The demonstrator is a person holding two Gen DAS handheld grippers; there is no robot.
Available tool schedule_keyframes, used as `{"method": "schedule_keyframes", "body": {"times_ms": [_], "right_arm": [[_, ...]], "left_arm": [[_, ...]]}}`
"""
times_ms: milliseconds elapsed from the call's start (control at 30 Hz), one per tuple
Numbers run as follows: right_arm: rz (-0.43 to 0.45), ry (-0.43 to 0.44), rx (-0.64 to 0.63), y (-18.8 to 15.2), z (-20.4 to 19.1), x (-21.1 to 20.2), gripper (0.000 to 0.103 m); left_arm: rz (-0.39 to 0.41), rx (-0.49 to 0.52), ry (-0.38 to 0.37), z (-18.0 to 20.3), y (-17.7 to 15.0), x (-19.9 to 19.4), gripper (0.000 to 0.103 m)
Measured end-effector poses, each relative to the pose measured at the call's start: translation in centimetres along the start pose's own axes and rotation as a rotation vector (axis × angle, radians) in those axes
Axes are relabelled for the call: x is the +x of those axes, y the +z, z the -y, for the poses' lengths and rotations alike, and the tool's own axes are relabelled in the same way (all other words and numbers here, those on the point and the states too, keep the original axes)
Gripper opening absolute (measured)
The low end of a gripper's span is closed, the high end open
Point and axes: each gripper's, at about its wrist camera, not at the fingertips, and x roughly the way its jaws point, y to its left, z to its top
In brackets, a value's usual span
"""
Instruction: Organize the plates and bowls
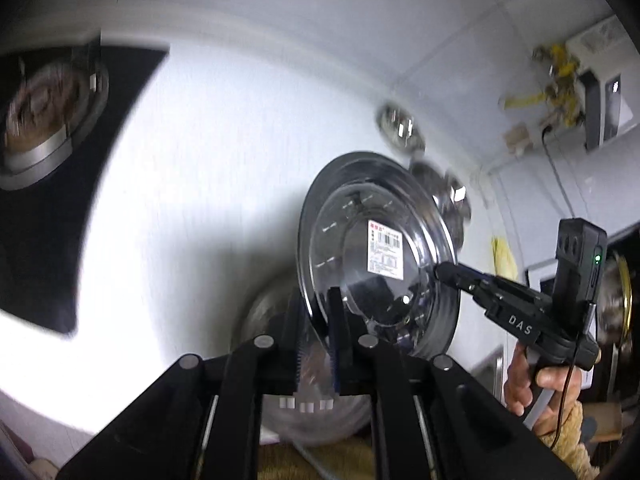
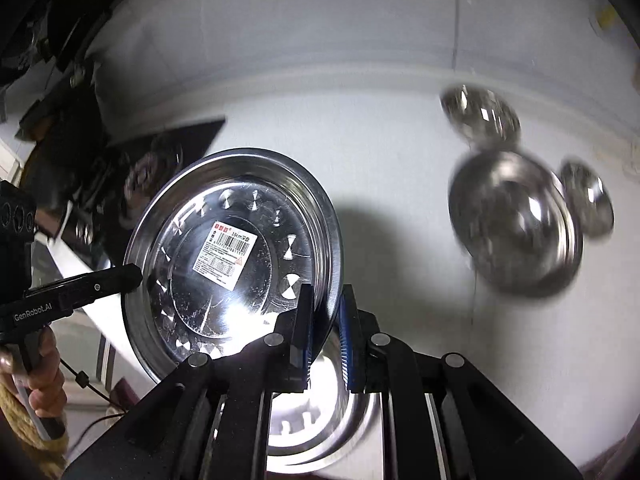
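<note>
A round steel plate (image 1: 356,216) with a barcode label hangs tilted above the white counter (image 1: 200,180), held at two opposite spots on its rim. My left gripper (image 1: 316,312) is shut on the near rim. My right gripper (image 1: 440,270) comes in from the right and pinches the far rim. In the right wrist view the same plate (image 2: 224,248) shows its shiny inside, my right gripper (image 2: 326,308) is shut on its rim, and my left gripper (image 2: 136,274) bites the opposite edge. Under the plate sits a steel bowl (image 2: 320,432), partly hidden.
A large steel bowl (image 2: 516,232) and two small ones (image 2: 480,116) (image 2: 588,200) stand blurred on the counter to the right. A black stove (image 1: 48,208) with a pot (image 1: 44,112) lies at the left. A hand (image 1: 552,380) grips the right tool's handle.
</note>
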Motion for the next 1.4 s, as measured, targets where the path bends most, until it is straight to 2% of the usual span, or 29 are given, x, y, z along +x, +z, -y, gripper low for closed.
{"method": "schedule_keyframes", "body": {"times_ms": [167, 267, 533, 733, 833, 867, 933, 1100, 1200, 1300, 1367, 1400], "right_arm": [[-0.069, 0.008, 0.009, -5.2, 2.0, 1.6, 0.011], [-0.112, 0.007, 0.014, -6.8, 2.5, 3.2, 0.011], [-0.136, 0.024, -0.002, -7.8, 2.0, 4.1, 0.011], [-0.128, 0.025, -0.025, -8.3, 2.2, 4.3, 0.011], [-0.131, -0.021, -0.049, -8.4, 1.9, 4.2, 0.012], [-0.155, -0.076, -0.039, -8.4, 2.1, 4.1, 0.012], [-0.148, -0.068, -0.028, -8.4, 2.3, 3.6, 0.013], [-0.113, -0.066, -0.001, -7.9, 3.1, 2.1, 0.022], [-0.084, -0.064, 0.027, -7.8, 4.3, 1.0, 0.030], [-0.050, -0.069, 0.077, -7.4, 6.3, -0.2, 0.038], [-0.025, -0.088, 0.117, -7.0, 8.3, -1.2, 0.040], [-0.014, -0.097, 0.132, -6.8, 9.1, -1.6, 0.041]], "left_arm": [[-0.083, -0.019, 0.035, -1.2, -4.8, 3.4, 0.010], [-0.115, -0.033, 0.056, -1.9, -6.0, 4.9, 0.010], [-0.124, -0.071, 0.070, -3.3, -7.4, 6.1, 0.010], [-0.110, -0.025, 0.095, -2.7, -7.6, 6.2, 0.011], [-0.084, 0.012, 0.128, -2.3, -7.6, 5.6, 0.011], [-0.074, 0.023, 0.136, -2.2, -7.6, 5.4, 0.011], [-0.060, 0.047, 0.136, -1.9, -7.5, 5.0, 0.011], [-0.007, 0.122, 0.185, -0.9, -7.1, 3.6, 0.012], [0.022, 0.135, 0.154, -0.2, -6.2, 2.6, 0.012], [0.015, 0.132, 0.101, 1.1, -4.5, 2.4, 0.014], [-0.017, 0.125, 0.048, 2.4, -2.9, 2.9, 0.034], [-0.029, 0.127, 0.035, 2.9, -2.3, 3.2, 0.034]]}}
